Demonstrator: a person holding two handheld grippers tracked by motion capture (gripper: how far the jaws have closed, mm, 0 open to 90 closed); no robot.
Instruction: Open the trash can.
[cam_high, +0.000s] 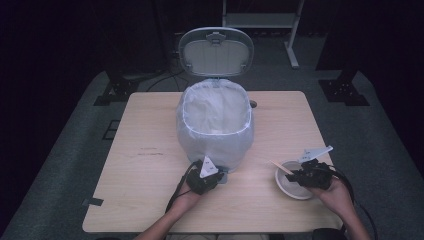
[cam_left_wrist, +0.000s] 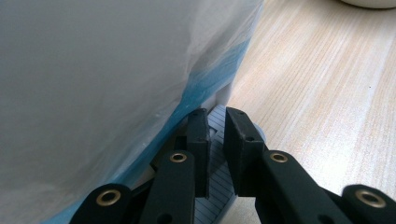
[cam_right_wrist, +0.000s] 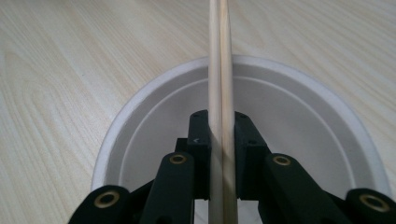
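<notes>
Two chopsticks (cam_right_wrist: 219, 70) pinched in right claw (cam_right_wrist: 219, 121) over bowl (cam_right_wrist: 140, 116); left claw (cam_left_wrist: 217, 119) closed on bin pedal (cam_left_wrist: 215, 163), keeping lid (cam_high: 216, 51) raised.

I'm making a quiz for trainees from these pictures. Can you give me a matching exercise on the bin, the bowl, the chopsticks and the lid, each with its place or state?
Things:
1. bin
2. bowl
3. chopsticks
4. lid

Places or states:
A. clamped between the right gripper's jaws
B. flipped up and open
C. lined with a white bag, in the middle of the table
D. white, empty, under the right gripper

Pairs: 1-C, 2-D, 3-A, 4-B
</notes>
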